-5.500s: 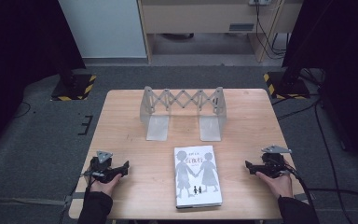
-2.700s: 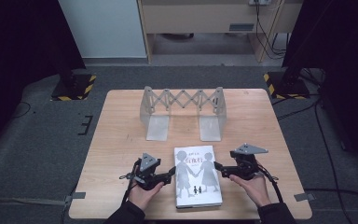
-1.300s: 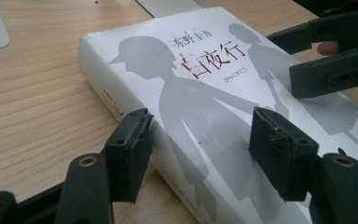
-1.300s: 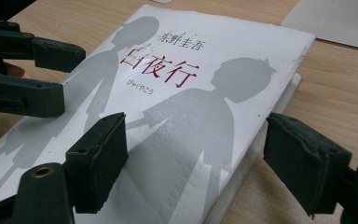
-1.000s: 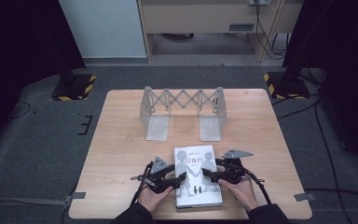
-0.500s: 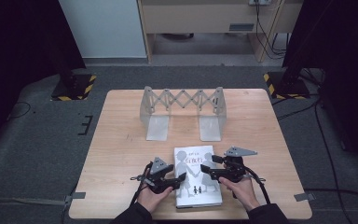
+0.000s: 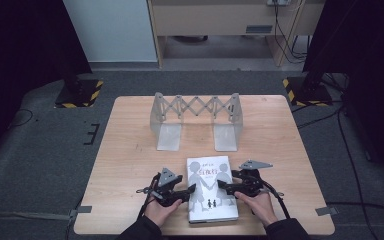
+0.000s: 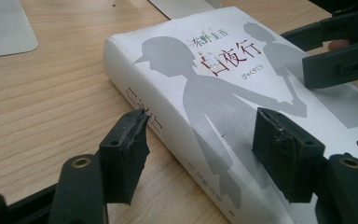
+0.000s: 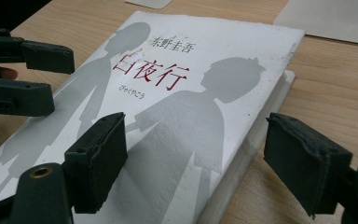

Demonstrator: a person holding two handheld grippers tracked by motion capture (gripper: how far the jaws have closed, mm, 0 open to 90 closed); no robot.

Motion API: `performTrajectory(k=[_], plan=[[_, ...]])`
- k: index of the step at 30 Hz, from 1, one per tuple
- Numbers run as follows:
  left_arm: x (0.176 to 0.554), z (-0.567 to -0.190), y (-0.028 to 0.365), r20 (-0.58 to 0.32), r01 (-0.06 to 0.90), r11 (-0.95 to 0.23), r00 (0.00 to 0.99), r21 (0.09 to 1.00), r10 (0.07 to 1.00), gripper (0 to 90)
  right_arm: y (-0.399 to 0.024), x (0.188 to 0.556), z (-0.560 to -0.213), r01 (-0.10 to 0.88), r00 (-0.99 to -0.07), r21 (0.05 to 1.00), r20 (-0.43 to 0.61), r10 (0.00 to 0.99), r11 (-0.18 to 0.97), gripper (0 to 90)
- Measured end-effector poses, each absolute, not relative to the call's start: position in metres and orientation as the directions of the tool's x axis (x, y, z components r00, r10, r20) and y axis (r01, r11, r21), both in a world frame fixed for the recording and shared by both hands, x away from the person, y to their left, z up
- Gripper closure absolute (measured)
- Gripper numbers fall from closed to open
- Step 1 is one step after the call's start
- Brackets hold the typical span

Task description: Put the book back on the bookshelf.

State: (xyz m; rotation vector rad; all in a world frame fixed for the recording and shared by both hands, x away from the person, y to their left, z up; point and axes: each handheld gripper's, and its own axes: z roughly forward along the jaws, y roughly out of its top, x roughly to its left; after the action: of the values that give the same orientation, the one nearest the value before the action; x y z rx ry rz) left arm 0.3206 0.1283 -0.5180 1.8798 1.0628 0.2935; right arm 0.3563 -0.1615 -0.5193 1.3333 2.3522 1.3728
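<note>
A white book [image 7: 211, 189] with grey silhouettes and red title characters lies flat at the table's front centre. My left gripper [image 7: 190, 189] is at its left edge and stands open. In the left gripper view its jaws [image 8: 205, 144] straddle the spine, one over the wood and one over the cover [image 8: 205, 88]. My right gripper [image 7: 222, 185] is open at the book's right side. In the right gripper view it [image 9: 200, 154] has one jaw over the cover [image 9: 186, 107] and the other beyond the page edge. Each view shows the other gripper's open jaws across the book.
A grey metal folding rack [image 7: 195, 117] with two flat feet stands at the middle back of the wooden table [image 7: 130, 150]. Yellow-and-black striped stand bases [image 7: 77, 92] [image 7: 305, 87] sit on the floor beyond the table's far corners.
Both grippers have come in from the table's front corners to the book's two long edges. Over the last second they have only crept slightly closer; the book has not moved.
</note>
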Motion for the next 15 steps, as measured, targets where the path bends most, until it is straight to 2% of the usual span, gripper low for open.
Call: performTrajectory(k=[9, 15], plan=[[0.3207, -0.5185, 0.1279, -0.223, 0.552, -0.195, 0.599, 0.811, 0.769, 33.8, -0.1555, 0.355, -0.5199, 0.624, -0.627, 0.751, 0.317, 0.712, 0.215, 19.7], [0.3209, -0.5189, 0.1279, -0.22, 0.55, -0.195, 0.599, 0.812, 0.77, 27.8, -0.1571, 0.3552, -0.5162, 0.615, -0.63, 0.764, 0.326, 0.705, 0.196, 19.7]])
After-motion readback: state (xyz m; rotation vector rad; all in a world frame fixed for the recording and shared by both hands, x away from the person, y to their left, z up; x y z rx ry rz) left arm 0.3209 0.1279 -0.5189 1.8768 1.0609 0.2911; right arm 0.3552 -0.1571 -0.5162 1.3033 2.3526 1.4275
